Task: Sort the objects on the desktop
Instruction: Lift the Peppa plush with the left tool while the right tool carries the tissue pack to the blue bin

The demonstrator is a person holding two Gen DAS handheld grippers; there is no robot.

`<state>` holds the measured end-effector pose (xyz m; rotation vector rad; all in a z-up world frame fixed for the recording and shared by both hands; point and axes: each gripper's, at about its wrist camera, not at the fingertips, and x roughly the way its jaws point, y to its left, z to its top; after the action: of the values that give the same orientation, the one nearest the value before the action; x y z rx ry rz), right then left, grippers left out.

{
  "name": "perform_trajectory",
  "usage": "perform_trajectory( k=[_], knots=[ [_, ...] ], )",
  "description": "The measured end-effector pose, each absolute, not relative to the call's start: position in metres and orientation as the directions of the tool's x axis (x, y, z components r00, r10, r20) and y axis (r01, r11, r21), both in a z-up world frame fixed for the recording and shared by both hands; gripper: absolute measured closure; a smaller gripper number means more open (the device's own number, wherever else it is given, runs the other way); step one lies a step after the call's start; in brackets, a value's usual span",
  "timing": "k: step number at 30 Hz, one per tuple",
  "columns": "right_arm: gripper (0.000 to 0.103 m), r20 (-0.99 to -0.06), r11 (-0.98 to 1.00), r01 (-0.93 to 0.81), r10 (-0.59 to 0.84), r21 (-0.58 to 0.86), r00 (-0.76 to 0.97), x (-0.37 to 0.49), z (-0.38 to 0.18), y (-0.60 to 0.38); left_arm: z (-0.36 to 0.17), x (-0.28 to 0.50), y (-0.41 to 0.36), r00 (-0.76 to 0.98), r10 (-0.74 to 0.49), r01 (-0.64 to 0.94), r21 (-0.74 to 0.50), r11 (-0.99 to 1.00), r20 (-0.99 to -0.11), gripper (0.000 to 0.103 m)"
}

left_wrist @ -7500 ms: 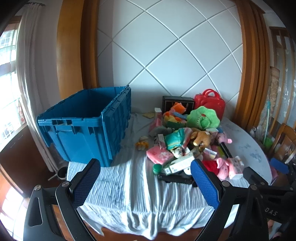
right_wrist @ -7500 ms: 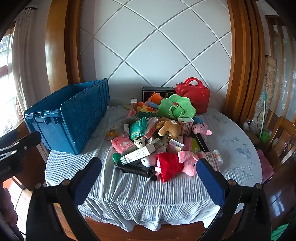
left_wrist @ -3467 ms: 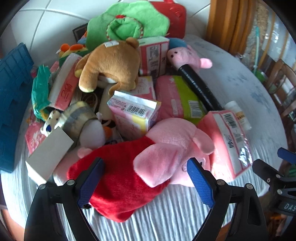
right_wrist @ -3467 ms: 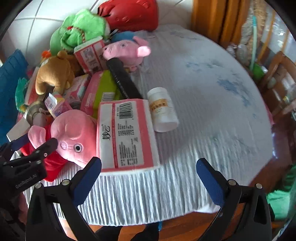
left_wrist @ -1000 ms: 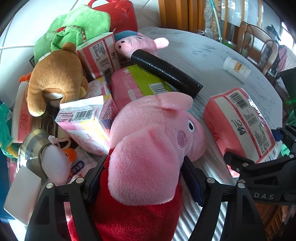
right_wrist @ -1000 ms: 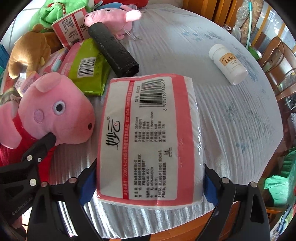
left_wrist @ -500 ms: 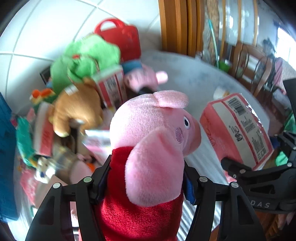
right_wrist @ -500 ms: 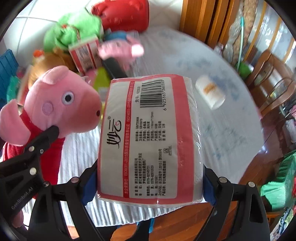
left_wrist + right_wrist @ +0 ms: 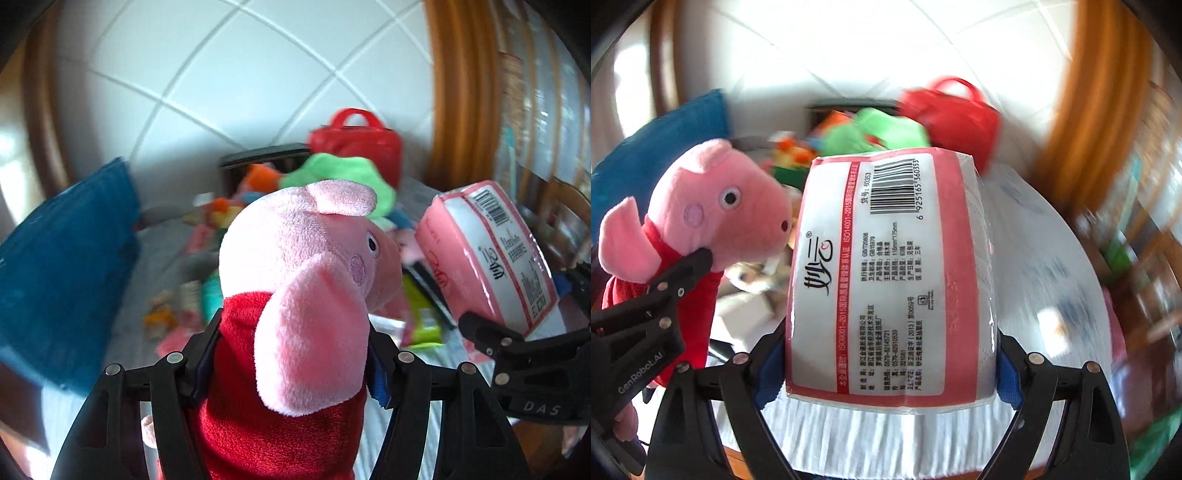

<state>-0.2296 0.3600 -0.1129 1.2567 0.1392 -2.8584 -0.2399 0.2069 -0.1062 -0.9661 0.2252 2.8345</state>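
While toys blur behind, pig plush [image 9: 295,295] – tissue pack [image 9: 886,273] – fill views

Bright daylight; white wall [image 9: 886,44] blown out; background motion-blurred; fisheye bending, dark vignette at corners.

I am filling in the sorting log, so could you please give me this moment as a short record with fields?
left tool: shut on the pink pig plush, gripped around its red dress
right tool: shut on the tissue pack, barcode side facing the camera
height: both items held up off the table
blue crate: on the table's left side, contents not visible
remaining pile: green plush, red case, other blurred items
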Motion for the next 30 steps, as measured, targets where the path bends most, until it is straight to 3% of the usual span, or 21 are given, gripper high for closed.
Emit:
perform_trajectory(
  k=[13, 25, 30],
  knots=[
    [0.012, -0.648, -0.889, 0.451, -0.299, -0.078, -0.701, -0.242, -0.062, 0.191, -0.057, -0.192, 0.054, -0.814, -0.282, 0.261, 0.113, -0.959, -0.509, 0.039],
    [0.012, -0.493, -0.837, 0.541, -0.436, -0.085, -0.753, -0.294, 0.02, -0.005, 0.026, -0.215, -0.132, -0.853, -0.407, 0.389, 0.122, -0.913, -0.327, 0.038],
    [0.012, -0.501, -0.858, 0.511, -0.421, -0.05, -0.756, -0.336, 0.04, -0.101, 0.037, -0.265, -0.222, -0.838, -0.402, 0.381, 0.131, -0.915, -0.371, 0.038]
  ],
)
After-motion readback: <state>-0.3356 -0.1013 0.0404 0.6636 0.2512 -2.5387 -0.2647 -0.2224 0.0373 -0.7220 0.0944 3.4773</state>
